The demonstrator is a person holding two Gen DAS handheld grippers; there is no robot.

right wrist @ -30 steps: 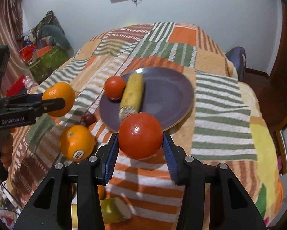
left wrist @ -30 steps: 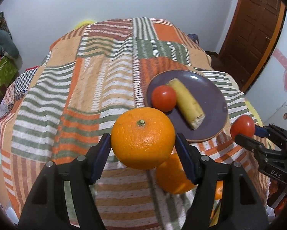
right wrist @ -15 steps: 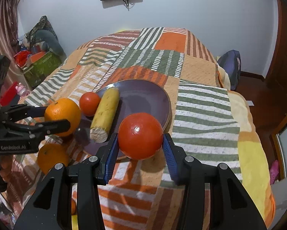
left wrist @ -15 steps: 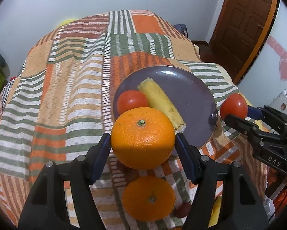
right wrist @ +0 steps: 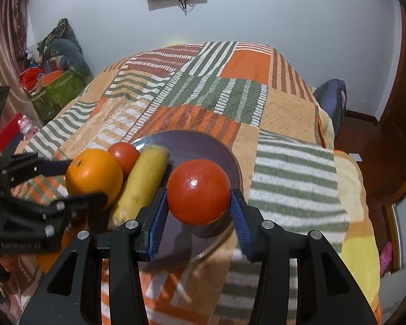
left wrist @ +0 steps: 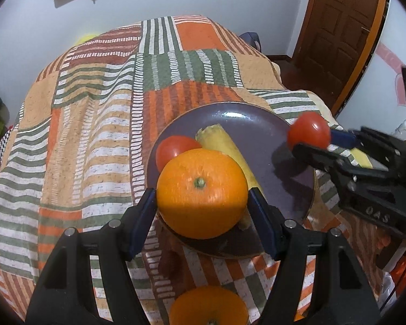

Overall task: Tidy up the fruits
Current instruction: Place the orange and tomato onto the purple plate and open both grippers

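Note:
My left gripper (left wrist: 202, 192) is shut on an orange (left wrist: 201, 192) and holds it over the near edge of the purple plate (left wrist: 257, 132). My right gripper (right wrist: 198, 203) is shut on a red tomato (right wrist: 198, 191) and holds it over the plate's (right wrist: 200, 142) right side. On the plate lie a second tomato (left wrist: 173, 149) and a yellow peeled banana piece (left wrist: 221, 143). In the right wrist view the orange (right wrist: 94, 174) sits beside that tomato (right wrist: 123, 153) and the banana piece (right wrist: 143, 181). The held tomato also shows in the left wrist view (left wrist: 309, 133).
The plate rests on a bed with a striped patchwork blanket (left wrist: 94, 124). Another orange (left wrist: 208, 308) lies on the blanket below my left gripper. A wooden door (left wrist: 338, 35) stands at the right. Boxes and clutter (right wrist: 54, 86) stand on the floor at the left.
Both grippers have moved forward over the plate with their fruits. The orange now hangs over the plate's near edge and the tomato over its right side.

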